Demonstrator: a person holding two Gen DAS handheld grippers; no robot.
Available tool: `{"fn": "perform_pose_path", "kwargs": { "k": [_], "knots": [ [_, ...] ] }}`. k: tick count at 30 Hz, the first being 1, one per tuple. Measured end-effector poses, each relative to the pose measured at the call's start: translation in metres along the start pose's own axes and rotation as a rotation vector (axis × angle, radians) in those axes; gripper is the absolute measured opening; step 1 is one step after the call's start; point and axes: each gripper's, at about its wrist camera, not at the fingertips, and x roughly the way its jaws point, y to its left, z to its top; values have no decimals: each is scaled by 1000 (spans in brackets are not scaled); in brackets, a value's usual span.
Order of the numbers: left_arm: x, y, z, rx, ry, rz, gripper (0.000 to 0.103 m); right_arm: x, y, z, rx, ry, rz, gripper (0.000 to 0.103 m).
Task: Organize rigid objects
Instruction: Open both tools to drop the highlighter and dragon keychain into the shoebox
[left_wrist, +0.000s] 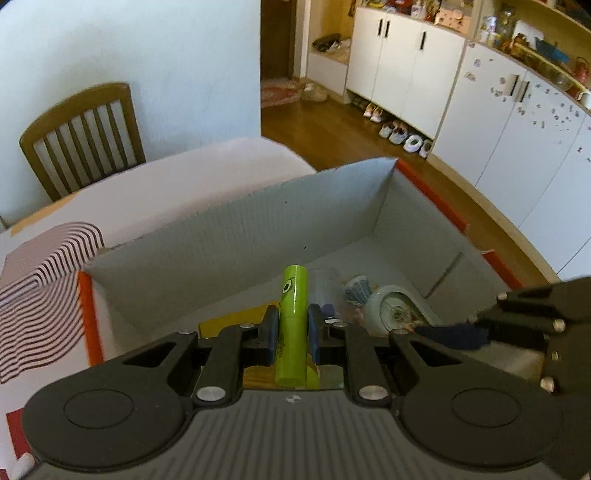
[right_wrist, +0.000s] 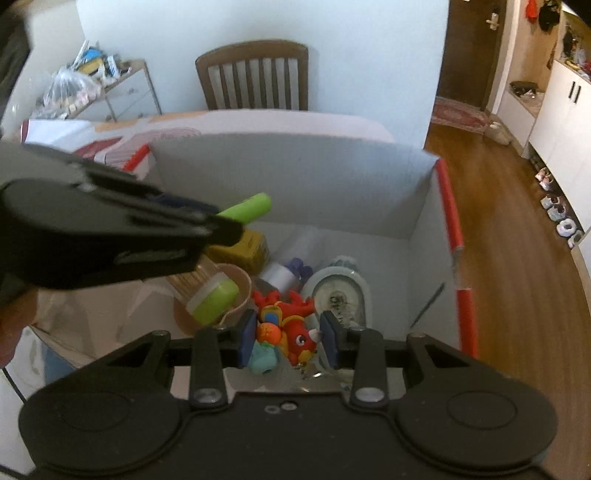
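Note:
My left gripper is shut on a lime-green tube and holds it above the open cardboard box. The tube also shows in the right wrist view, sticking out of the left gripper. My right gripper holds a red toy dragon between its blue pads, over the box. Inside the box lie a white oval dish, a yellow box, a green-capped jar and a white bottle.
The box has orange-red edges and stands on a table with a striped cloth. A wooden chair stands behind the table. White cabinets and shoes line the wooden floor on the right.

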Motion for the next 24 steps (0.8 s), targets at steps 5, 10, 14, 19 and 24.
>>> {"fn": "perform_pose_path", "kwargs": {
  "k": [5, 10, 14, 19, 24],
  "knots": [
    [22, -2, 4, -20, 47, 27, 16, 10, 1, -2, -24, 30, 0, 36],
    [33, -16, 5, 5, 83, 35, 16, 11, 1, -1, -43, 26, 5, 36],
    [40, -16, 6, -8, 110, 38, 16, 10, -1, -3, -39, 35, 6, 37],
    [41, -14, 6, -32, 129, 38, 17, 8, -5, -2, -9, 36, 18, 38],
    [35, -14, 4, -37, 127, 42, 17, 2, -7, -4, 19, 32, 28, 41]
  ]
}}
